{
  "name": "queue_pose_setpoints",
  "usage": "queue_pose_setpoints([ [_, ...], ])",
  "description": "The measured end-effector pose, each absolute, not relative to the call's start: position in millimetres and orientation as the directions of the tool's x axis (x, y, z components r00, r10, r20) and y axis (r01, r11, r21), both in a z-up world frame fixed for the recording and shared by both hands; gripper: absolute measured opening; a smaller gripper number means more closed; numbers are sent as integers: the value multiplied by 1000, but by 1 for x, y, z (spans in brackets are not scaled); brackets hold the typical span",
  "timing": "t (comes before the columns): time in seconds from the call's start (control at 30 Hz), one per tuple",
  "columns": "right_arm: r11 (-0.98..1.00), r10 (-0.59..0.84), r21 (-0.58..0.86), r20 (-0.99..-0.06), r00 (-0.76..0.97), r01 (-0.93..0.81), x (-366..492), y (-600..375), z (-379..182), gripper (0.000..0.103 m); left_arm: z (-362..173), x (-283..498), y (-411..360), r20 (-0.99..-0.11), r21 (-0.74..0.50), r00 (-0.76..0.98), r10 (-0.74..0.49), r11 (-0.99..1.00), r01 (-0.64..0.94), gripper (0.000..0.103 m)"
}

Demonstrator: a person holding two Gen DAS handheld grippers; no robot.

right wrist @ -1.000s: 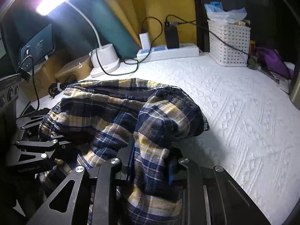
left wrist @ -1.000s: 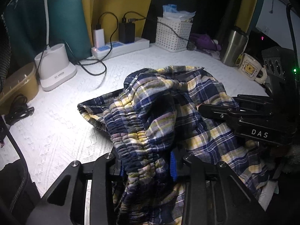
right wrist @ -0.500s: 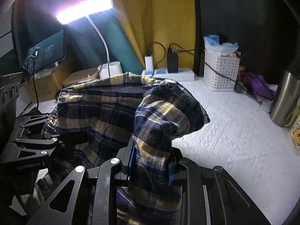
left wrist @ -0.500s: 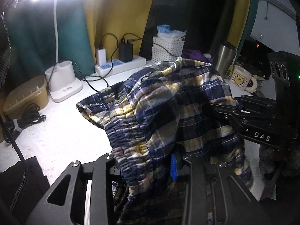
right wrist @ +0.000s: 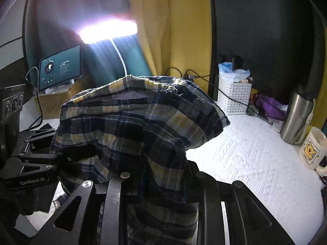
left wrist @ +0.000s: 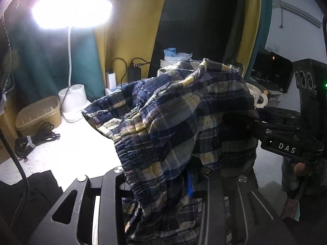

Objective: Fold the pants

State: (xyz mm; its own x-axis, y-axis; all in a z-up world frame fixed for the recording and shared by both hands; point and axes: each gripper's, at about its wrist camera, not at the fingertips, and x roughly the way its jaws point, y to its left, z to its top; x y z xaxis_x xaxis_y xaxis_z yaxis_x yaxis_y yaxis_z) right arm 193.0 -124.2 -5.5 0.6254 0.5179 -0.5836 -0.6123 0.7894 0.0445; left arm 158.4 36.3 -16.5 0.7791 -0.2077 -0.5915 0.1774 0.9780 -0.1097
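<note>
The plaid pants (left wrist: pixel 175 122), navy and yellow with a gathered elastic waistband, hang bunched in the air above the white textured tabletop (right wrist: pixel 255 163). My left gripper (left wrist: pixel 159 183) is shut on the waistband, cloth spilling over both fingers. My right gripper (right wrist: pixel 161 183) is shut on another bunch of the same pants (right wrist: pixel 139 126). In the left wrist view the right gripper (left wrist: pixel 253 126) comes in from the right, its tips buried in the fabric. The right wrist view shows the left gripper (right wrist: pixel 59 157) at the left edge, likewise sunk into the cloth.
A lit desk lamp (left wrist: pixel 71 12) with white base stands at the back left, beside a beige box (left wrist: pixel 38 112), coiled cable (left wrist: pixel 34 140) and power strip. A white basket (right wrist: pixel 233 96), steel tumbler (right wrist: pixel 296 118) and bear mug (right wrist: pixel 312 149) line the right side. A tablet (right wrist: pixel 60 67) leans at far left.
Both grippers have risen with the pants, lifting the bundle off the tabletop. The cloth now hangs higher and covers the power strip and basket in the left wrist view.
</note>
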Motion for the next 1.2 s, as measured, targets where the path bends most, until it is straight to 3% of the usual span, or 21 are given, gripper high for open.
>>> queue_pose_setpoints([
  [1.2, 744, 608, -60, -355, 710, -666, 53, -119, 83, 27, 60, 29, 71, -319, -18, 937, -141, 990, 143, 33],
])
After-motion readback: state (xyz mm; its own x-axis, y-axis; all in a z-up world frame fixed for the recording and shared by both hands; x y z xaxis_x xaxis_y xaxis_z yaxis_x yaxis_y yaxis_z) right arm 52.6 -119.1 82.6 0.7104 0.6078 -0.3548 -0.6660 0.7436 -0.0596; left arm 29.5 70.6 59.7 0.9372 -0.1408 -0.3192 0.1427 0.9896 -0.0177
